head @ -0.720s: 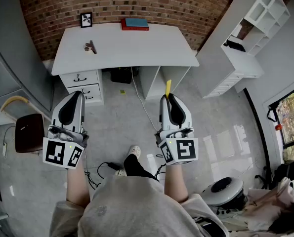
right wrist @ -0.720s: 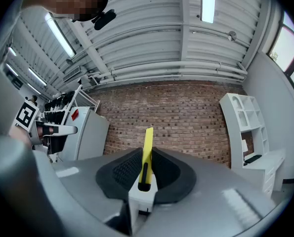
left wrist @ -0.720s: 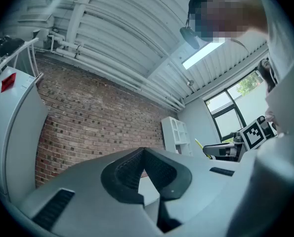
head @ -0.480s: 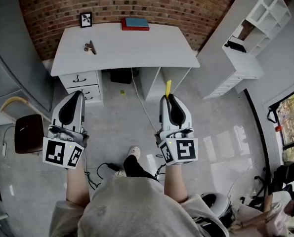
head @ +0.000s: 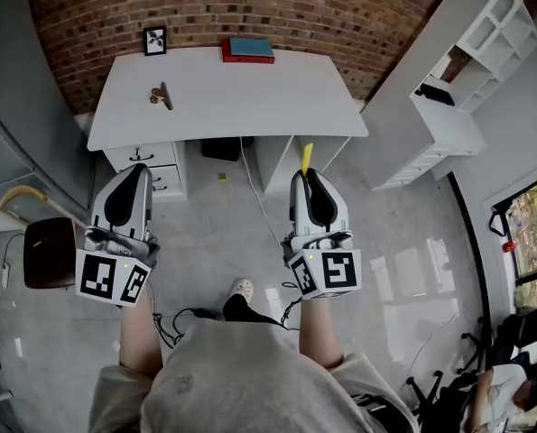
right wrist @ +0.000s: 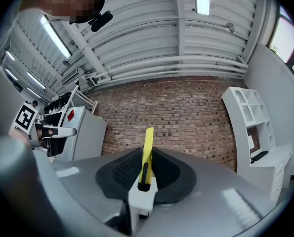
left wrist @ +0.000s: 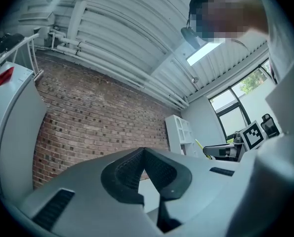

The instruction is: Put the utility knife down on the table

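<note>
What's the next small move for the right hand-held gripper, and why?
Probably carry the right hand-held gripper forward to the white rectangular table: its jaws are shut on the slim yellow utility knife, which hangs over grey floor, short of the tabletop.

Right gripper [right wrist: 146,169] jaws clamped on yellow utility knife [right wrist: 147,149], tip poking toward 12 o'clock. Brick wall [right wrist: 186,112] behind. White shelf unit [right wrist: 253,127] at 3 o'clock, grey cabinet [right wrist: 85,132] at 9 o'clock.

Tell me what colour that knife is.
Yellow, with a black part; the knife shows best in the right gripper view.
</note>
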`<move>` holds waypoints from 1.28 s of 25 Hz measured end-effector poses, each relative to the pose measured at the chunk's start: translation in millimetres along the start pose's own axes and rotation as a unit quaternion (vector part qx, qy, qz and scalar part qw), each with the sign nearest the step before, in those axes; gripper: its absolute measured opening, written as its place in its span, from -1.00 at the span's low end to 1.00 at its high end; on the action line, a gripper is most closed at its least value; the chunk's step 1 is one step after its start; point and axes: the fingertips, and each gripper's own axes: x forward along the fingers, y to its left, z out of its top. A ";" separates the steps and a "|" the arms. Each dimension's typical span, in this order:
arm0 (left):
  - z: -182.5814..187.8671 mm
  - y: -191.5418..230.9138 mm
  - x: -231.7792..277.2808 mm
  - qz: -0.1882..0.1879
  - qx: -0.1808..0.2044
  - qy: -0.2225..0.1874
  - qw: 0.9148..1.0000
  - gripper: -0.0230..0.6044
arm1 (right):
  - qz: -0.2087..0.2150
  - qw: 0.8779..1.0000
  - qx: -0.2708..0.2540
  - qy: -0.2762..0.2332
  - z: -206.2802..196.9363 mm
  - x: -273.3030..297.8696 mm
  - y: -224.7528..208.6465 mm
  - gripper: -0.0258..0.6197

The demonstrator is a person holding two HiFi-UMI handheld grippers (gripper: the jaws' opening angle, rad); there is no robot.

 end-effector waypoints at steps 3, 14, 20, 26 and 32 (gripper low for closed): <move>0.1 2.7 22.4 0.004 0.004 -0.007 1.000 -0.91 | 0.008 1.000 -0.001 -0.005 -0.3 20.9 -13.1 -0.71; -8.8 -12.3 109.4 0.003 0.018 -0.029 0.999 -0.91 | 0.034 0.999 -0.006 -0.022 -9.3 71.6 -73.5 -0.71; -20.9 -26.4 141.8 -0.004 0.020 -0.020 1.000 -0.91 | 0.031 0.999 0.004 -0.018 -21.5 82.7 -104.8 -0.71; -30.7 -23.9 165.4 -0.007 0.015 -0.014 1.000 -0.91 | 0.021 1.000 0.010 -0.011 -33.0 92.0 -123.1 -0.71; -45.6 -14.1 201.6 -0.022 0.010 -0.011 1.000 -0.91 | 0.008 1.000 0.010 -0.006 -45.7 118.6 -139.3 -0.71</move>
